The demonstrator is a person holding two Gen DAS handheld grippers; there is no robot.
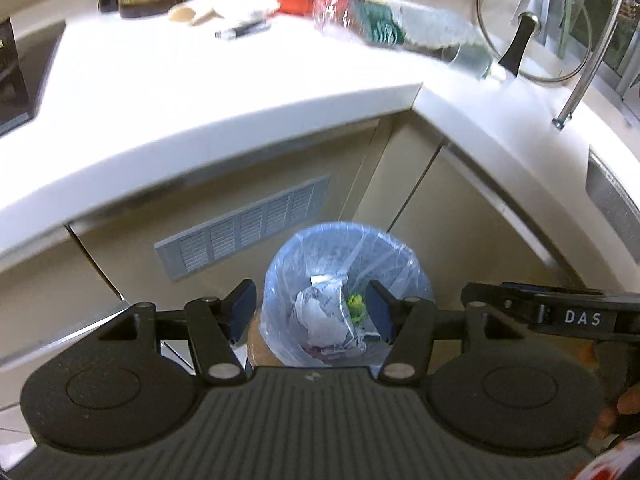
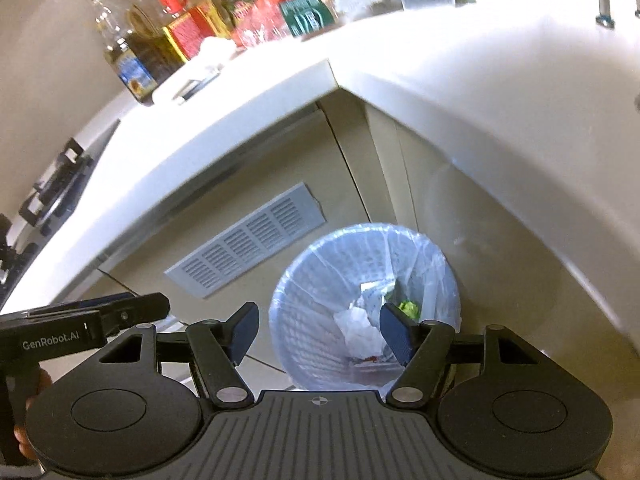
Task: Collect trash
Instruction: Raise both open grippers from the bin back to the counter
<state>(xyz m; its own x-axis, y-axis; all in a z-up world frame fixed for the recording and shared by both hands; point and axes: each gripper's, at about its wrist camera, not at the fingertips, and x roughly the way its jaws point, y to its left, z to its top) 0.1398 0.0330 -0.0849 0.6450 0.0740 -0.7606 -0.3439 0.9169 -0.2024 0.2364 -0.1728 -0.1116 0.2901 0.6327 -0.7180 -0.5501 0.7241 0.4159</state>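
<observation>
Both the left hand-held gripper (image 1: pixel 312 312) and the right hand-held gripper (image 2: pixel 318 334) hang with jaws apart and empty above the lined bin (image 1: pixel 348 240), which holds crumpled trash (image 1: pixel 320 316) below the counter (image 1: pixel 200 92).

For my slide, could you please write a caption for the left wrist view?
Open, empty left gripper above the blue-lined trash bin holding crumpled paper, below a white kitchen counter.
</observation>
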